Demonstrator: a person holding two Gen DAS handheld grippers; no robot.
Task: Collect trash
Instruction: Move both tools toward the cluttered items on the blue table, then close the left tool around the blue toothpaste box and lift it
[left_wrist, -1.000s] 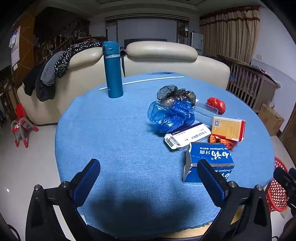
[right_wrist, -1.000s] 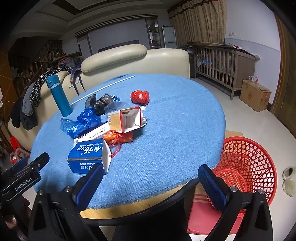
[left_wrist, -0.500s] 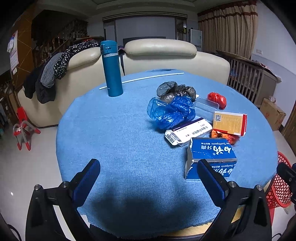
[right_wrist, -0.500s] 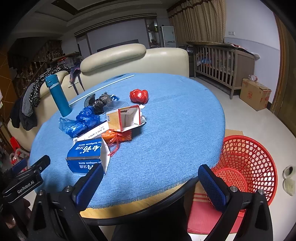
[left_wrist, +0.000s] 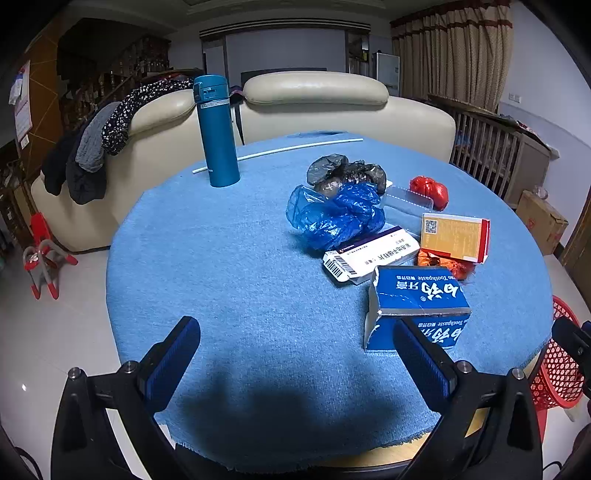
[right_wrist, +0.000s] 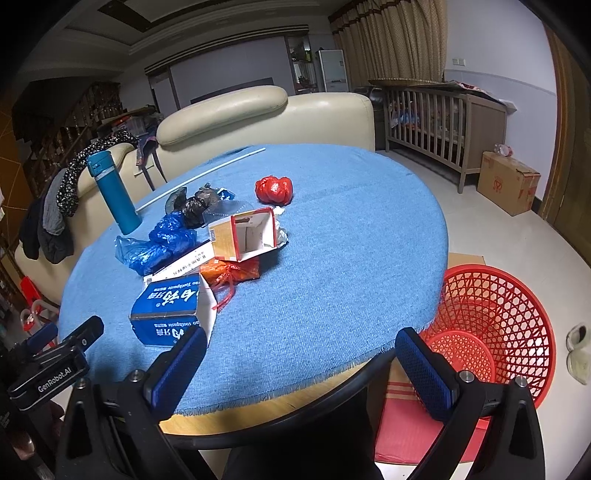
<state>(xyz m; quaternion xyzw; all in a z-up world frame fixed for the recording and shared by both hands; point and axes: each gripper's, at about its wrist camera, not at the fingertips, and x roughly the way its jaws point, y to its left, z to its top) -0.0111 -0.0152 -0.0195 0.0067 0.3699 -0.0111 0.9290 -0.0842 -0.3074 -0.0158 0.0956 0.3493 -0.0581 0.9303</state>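
A round surface covered with a blue woven cloth (left_wrist: 236, 258) holds a loose heap of trash on its right half. Nearest the front edge lies a blue cardboard toothpaste box (left_wrist: 419, 306), torn open at one end. Just behind it sit a flat white medicine box with a barcode (left_wrist: 369, 254) and a crumpled orange plastic wrapper (left_wrist: 443, 264), with an open yellow and red carton (left_wrist: 456, 236) resting on top of the wrapper. Farther back are a crumpled blue plastic bag (left_wrist: 336, 214), a dark grey plastic bag (left_wrist: 343, 171) touching it, and a knotted red plastic bag (left_wrist: 430, 190) to the far right. A tall teal flask (left_wrist: 216, 131) stands upright at the far left, in front of a thin white rod (left_wrist: 291, 149). A cream leather sofa (left_wrist: 314, 107) stands beyond the surface.

The left tool (left_wrist: 295, 354) hovers over the near edge, released, its blue-padded fingers wide apart and holding nothing; its right finger sits just in front of the toothpaste box. The right tool (right_wrist: 301, 360) is likewise spread and empty, hanging beyond the near right edge. A red plastic lattice basket (right_wrist: 517, 314) stands on the floor to the right of the surface.
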